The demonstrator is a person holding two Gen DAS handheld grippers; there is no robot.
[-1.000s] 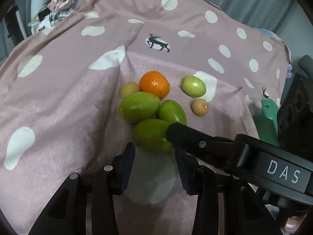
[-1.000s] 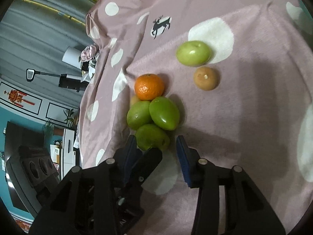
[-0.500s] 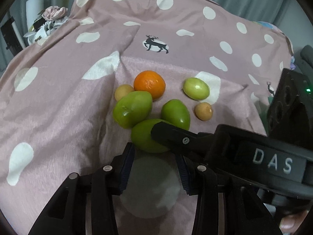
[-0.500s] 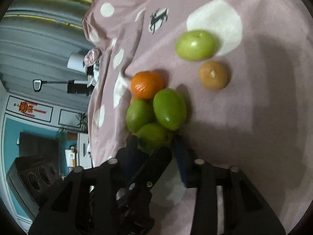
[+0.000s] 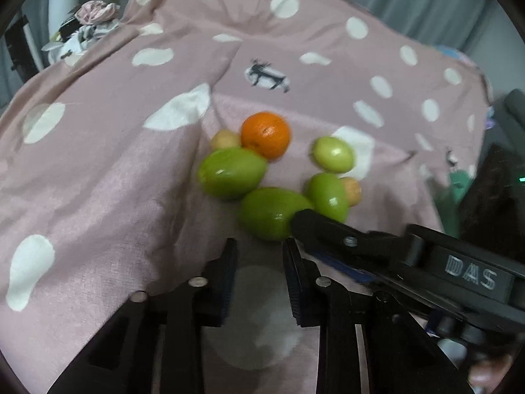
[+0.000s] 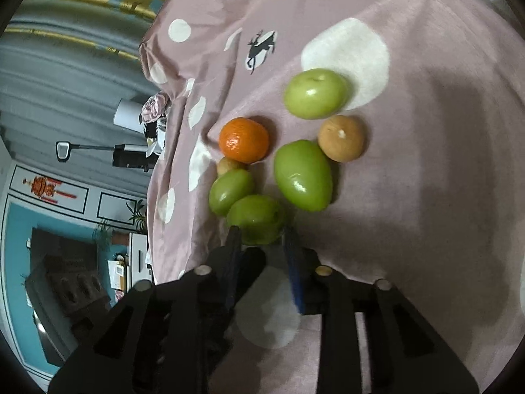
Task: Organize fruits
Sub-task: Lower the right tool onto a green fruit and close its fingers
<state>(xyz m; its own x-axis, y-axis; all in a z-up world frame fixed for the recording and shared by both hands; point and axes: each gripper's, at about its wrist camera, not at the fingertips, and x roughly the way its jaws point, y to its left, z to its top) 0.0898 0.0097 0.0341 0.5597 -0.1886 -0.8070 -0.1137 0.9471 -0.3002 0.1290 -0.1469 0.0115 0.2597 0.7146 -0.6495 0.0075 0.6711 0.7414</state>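
1. The left gripper (image 5: 259, 256) – jaws closing, a narrow gap, nothing between them; the nearest green fruit (image 5: 272, 213) lies just past their tips.
2. The right gripper (image 6: 261, 239) – jaws narrow, tips flanking that same green fruit (image 6: 256, 218); whether they press it, I cannot tell.
3. The orange (image 6: 244, 143) sits farther beyond the jaws.

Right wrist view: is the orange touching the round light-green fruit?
No, the orange lies apart from the round light-green fruit, with bare pink cloth between them.
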